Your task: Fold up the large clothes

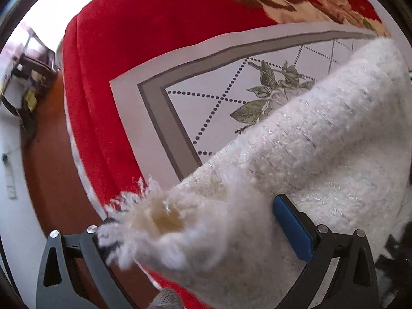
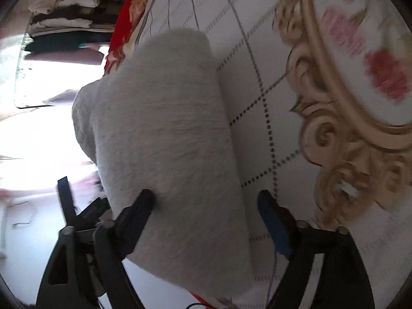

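Note:
A fluffy white knitted garment (image 1: 309, 149) with silver threads lies across the patterned bedspread (image 1: 195, 103). My left gripper (image 1: 195, 221) stands wide open around its fringed end; the left finger is hidden by fluff and the blue-padded right finger (image 1: 293, 229) rests on the fabric. In the right wrist view the same garment (image 2: 170, 134) is a thick folded bundle. My right gripper (image 2: 206, 200) is open and straddles it, the black finger (image 2: 141, 206) pressing its left side and the blue finger (image 2: 273, 221) standing apart on the right.
The bedspread (image 2: 257, 82) has a dotted grid, a grey border and gold scrollwork (image 2: 342, 139). A red blanket (image 1: 144, 31) covers the bed's edge over brown floor (image 1: 51, 170). Stacked folded clothes (image 2: 67, 18) sit on a shelf at the far left.

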